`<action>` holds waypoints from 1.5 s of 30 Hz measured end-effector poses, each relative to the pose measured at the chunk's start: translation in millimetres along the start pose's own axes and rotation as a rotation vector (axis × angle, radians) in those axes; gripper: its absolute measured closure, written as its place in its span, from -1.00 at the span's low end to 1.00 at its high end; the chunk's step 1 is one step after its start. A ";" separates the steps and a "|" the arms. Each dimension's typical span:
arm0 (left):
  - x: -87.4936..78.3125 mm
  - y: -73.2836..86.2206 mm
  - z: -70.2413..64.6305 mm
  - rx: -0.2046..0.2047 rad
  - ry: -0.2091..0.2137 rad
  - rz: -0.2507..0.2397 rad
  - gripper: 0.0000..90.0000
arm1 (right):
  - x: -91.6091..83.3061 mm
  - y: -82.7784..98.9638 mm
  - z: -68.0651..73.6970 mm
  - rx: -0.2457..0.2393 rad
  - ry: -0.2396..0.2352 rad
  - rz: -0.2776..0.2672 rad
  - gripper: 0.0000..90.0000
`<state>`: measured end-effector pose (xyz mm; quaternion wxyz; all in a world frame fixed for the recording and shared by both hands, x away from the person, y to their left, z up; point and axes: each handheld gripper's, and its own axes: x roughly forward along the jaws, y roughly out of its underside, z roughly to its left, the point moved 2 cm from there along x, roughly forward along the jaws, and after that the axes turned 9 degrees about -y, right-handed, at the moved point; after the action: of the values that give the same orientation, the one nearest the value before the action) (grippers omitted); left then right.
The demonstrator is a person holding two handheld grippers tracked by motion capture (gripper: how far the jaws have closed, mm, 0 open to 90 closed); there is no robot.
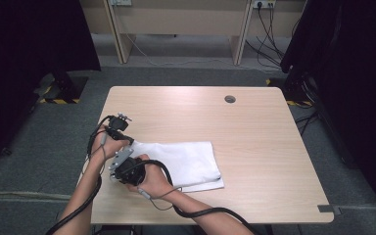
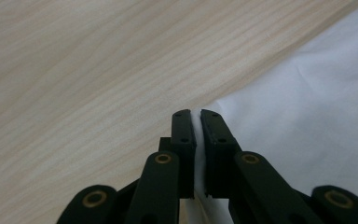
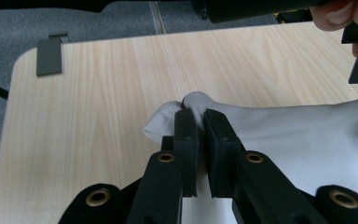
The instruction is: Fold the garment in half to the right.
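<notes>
High view first: the folded white rectangular cloth (image 1: 186, 164) lies on the near left part of the pale wooden table (image 1: 254, 137), its long axis running left to right, and both the left gripper (image 1: 127, 142) and the right gripper (image 1: 119, 169) sit at its left short edge, so the whole sheet stretches away to their right. Left gripper view: the left tongs (image 2: 196, 113) are clamped on a thin corner of smooth, faintly creased cloth (image 2: 307, 116). Right gripper view: the right tongs (image 3: 198, 113) pinch a bunched corner of cloth (image 3: 193, 100).

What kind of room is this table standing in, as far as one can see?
Probably a lab or office workroom set up for recording: a plain wooden table on grey carpet, black curtains at both sides, and cables running to wall sockets.
</notes>
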<state>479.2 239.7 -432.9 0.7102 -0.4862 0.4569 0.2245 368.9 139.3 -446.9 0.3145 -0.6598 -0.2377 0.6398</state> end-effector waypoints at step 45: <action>-60.3 -21.1 29.3 0.050 -0.117 0.068 0.86 | -30.6 -57.4 2.0 0.043 -0.005 -0.216 0.88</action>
<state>478.8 264.5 -367.2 0.7395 -0.4384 0.4366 0.2650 369.9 157.2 -384.3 0.3951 -0.6218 -0.2946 0.6086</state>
